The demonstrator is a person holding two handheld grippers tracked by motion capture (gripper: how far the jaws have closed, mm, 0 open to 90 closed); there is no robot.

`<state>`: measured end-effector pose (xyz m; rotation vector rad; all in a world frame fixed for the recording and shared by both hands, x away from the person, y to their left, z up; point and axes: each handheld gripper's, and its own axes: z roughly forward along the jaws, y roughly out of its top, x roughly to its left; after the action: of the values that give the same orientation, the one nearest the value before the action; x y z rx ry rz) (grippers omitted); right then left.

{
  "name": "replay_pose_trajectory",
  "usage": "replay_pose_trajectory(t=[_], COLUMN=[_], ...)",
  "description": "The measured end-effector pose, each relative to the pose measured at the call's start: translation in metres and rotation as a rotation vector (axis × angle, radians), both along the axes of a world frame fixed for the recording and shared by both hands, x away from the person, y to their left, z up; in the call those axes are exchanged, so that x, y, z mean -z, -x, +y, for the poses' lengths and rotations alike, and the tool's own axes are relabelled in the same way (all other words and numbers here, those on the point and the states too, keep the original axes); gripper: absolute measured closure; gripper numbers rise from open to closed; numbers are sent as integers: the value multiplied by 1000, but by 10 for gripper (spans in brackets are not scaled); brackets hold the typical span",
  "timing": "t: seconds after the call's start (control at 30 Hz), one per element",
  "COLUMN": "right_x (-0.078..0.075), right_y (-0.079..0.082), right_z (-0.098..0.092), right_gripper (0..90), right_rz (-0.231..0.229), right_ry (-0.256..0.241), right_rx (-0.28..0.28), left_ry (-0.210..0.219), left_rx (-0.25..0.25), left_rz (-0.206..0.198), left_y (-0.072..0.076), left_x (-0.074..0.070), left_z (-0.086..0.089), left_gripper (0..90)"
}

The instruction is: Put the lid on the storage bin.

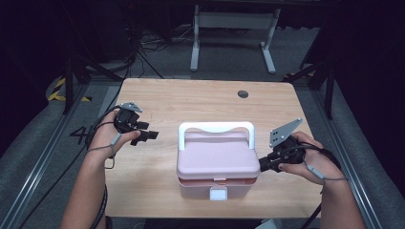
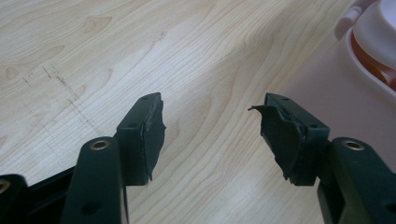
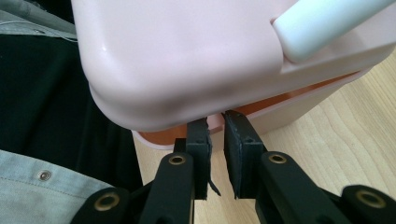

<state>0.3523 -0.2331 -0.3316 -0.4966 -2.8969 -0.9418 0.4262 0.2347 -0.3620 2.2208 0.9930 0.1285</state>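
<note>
So the pink lidded box (image 1: 217, 160) is sitting near the front edge of the worktop (image 1: 200, 98), a bit right of centre, and the right hand-held gripper (image 1: 261, 163) is pressing in at its right end, so from that gripper the box is lying at about 9 o'clock in the high view. In the right gripper view its jaws are standing nearly together, a thin gap between the pads, with the tips nosing into the seam under the lid's corner, where an orange strip is showing; I can't tell if they're actually pinching anything. The left hand-held gripper (image 1: 154, 135) is hanging well apart from the box, jaws spread wide over bare wood, with the box off at roughly 4 o'clock from it. So the right hand is clearly the nearer one. The box's long axis is running 9 to 3, its white latch (image 1: 218, 193) is facing 6 o'clock toward the person, and the white handle (image 1: 216, 128) is lying back toward 12.
</note>
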Motion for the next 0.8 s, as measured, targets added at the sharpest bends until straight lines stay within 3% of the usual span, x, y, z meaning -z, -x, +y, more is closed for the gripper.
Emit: replay_pose_trajectory(t=[0.43,0.7,0.77,0.8], right_x=[5,7,7,4], right_y=[-1,-1,-1,-1], right_z=[2,0,-1,-4], right_gripper=[795,765,753,726], right_rz=[16,32,39,45], right_ry=[34,82,80,55], right_rx=[-2,5,11,18], left_ry=[-2,-4,-6,-3], left_rx=[4,2,1,-3], left_rz=[-2,3,8,9], left_y=[0,0,1,1], left_x=[0,1,1,1], left_z=[0,0,0,1], left_gripper=[399,396,396,395])
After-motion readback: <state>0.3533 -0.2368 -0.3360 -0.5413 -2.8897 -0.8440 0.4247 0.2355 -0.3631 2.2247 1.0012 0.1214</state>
